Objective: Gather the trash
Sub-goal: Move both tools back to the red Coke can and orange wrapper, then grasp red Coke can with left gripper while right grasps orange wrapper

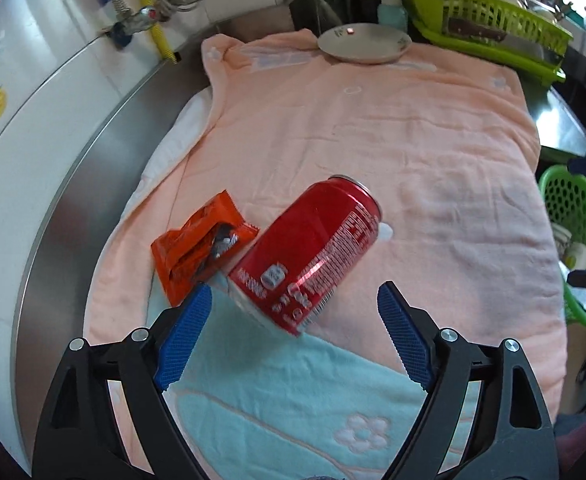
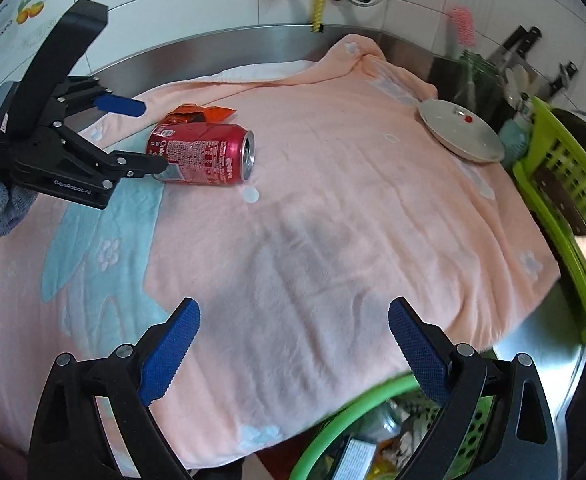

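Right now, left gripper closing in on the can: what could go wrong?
1. The red can lies on its side on the soft pink towel; a nudge from one finger could roll it away. The left gripper is open, pads not pressing it.
2. The orange wrapper touches the can near the left finger and may get pinched along.
3. The green bin sits below the towel's near edge; a loose grip could drop the can short.

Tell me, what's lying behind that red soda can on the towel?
Behind the red can lies a torn orange wrapper, touching its side. Both rest on the pink towel. From the right wrist view the can hides most of the wrapper; whether anything is left inside it cannot be seen.
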Action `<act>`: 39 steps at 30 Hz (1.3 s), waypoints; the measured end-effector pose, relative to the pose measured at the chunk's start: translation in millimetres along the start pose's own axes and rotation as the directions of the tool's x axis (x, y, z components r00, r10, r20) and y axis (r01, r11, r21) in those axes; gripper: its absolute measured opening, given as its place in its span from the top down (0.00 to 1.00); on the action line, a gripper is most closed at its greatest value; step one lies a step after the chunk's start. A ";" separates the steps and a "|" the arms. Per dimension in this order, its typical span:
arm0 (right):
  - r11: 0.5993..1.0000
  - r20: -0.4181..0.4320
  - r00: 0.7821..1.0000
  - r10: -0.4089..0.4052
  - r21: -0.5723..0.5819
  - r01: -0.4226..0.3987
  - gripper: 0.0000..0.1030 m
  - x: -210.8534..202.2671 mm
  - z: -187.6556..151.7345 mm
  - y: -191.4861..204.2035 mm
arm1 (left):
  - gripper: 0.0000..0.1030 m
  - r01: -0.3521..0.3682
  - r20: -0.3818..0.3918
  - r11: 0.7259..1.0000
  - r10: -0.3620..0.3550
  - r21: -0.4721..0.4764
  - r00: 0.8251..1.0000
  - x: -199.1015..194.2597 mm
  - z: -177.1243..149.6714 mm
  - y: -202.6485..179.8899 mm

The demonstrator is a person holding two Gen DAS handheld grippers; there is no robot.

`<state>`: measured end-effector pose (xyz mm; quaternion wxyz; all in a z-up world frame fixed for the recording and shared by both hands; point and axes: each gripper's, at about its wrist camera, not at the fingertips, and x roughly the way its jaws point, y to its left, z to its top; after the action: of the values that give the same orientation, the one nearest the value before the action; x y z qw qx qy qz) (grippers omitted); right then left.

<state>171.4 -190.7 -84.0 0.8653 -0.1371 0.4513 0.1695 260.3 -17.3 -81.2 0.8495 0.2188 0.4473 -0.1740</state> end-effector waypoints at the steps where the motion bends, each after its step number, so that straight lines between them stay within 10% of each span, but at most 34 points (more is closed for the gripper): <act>1: 1.000 -0.002 1.000 0.005 -0.006 -0.005 0.11 3.4 3.8 -2.7 | 0.19 0.005 -0.010 1.000 -0.004 0.017 1.000 5.5 4.0 0.1; 23: 0.995 -0.056 0.995 0.082 -0.053 -0.085 0.11 58.9 61.9 -22.2 | 0.25 0.059 -0.069 0.977 -0.045 0.206 0.997 56.6 23.6 -15.5; 39: 0.967 -0.066 0.980 0.190 -0.158 -0.198 0.11 86.3 104.7 10.5 | 0.29 -0.031 -0.025 0.978 0.026 -0.206 0.999 -6.8 -51.7 33.4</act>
<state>290.1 -125.7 -98.1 0.8187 -0.1670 0.4690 0.2863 237.7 38.9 -94.4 0.8651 0.1378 0.4691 -0.1120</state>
